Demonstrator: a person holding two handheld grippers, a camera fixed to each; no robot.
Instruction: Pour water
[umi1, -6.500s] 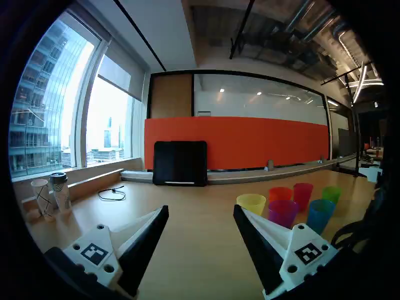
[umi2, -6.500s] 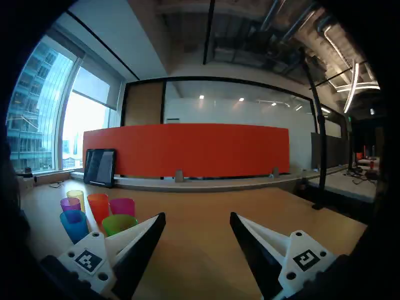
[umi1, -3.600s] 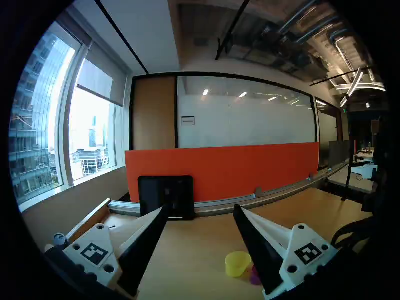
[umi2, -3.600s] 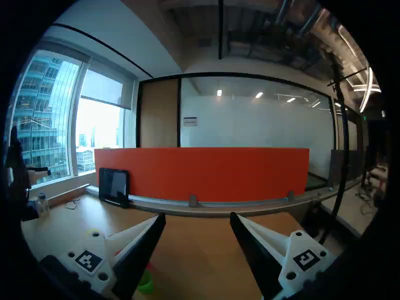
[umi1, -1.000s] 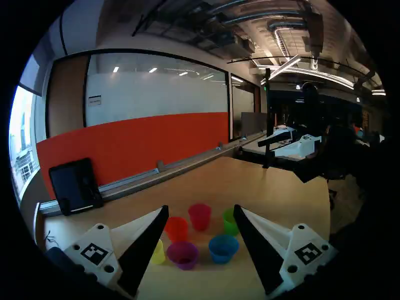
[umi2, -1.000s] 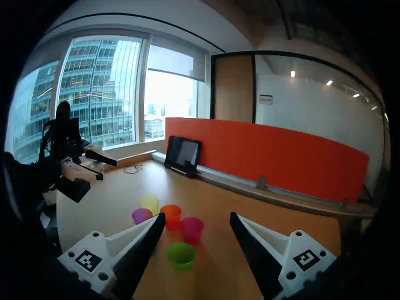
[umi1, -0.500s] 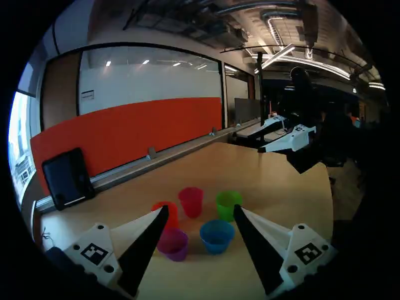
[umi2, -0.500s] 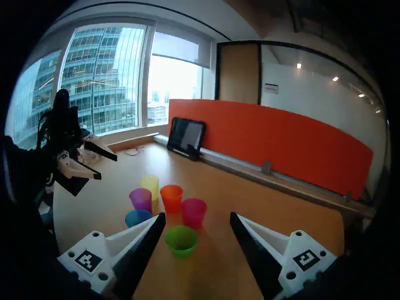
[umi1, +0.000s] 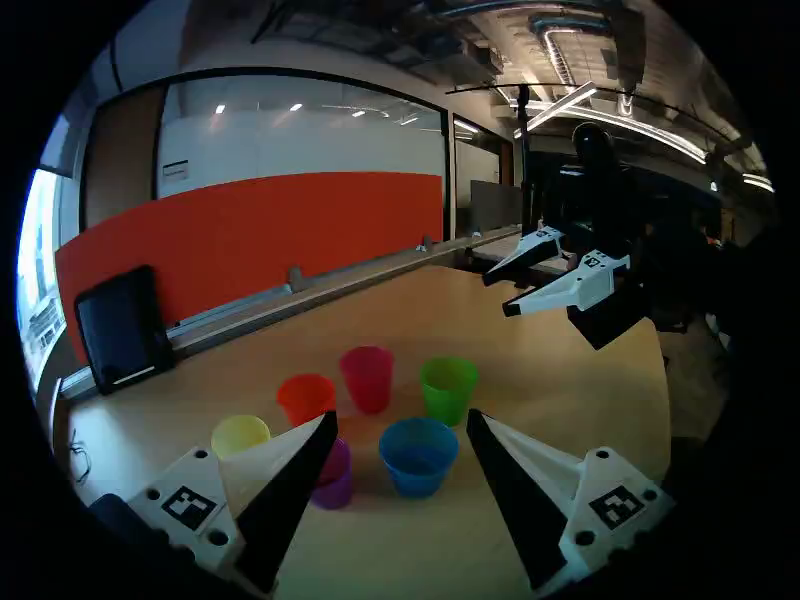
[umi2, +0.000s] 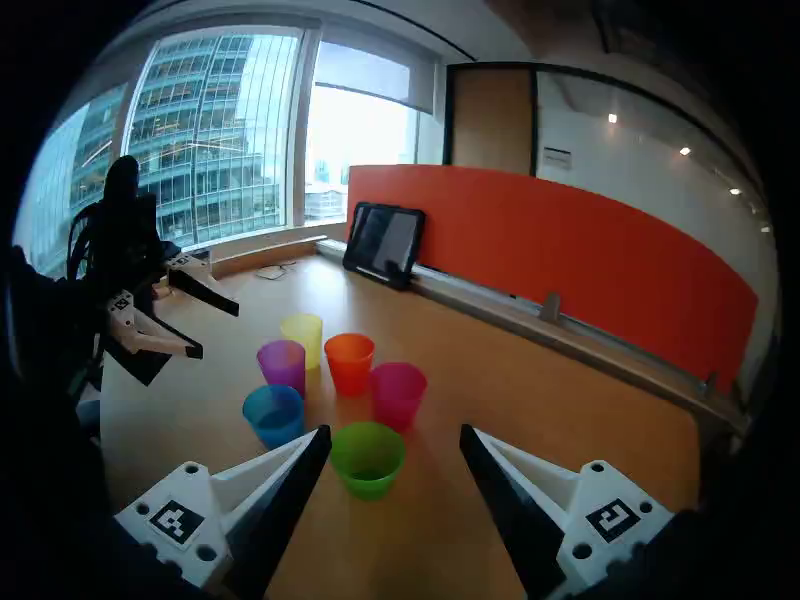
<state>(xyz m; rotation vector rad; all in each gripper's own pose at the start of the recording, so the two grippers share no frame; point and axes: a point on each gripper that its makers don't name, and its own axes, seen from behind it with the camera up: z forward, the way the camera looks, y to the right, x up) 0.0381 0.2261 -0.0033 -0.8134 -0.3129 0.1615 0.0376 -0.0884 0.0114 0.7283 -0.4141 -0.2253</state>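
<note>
- Between the left gripper's (umi1: 400, 414) spread, empty fingers sits a blue cup (umi1: 418, 456), with five other coloured cups (umi1: 367, 378) clustered just beyond on a wooden table (umi1: 570, 385).
- The right gripper's (umi2: 394, 430) fingers are also apart and empty, the green cup (umi2: 367, 458) nearest them.
- Windows (umi2: 200, 140) stand to its left.

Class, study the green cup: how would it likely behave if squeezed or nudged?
The green cup looks like thin translucent plastic, so it is probably light and apt to flex when squeezed. It tapers to a narrower base, so a high push may tip it. The smooth table would likely let it skid.
</note>
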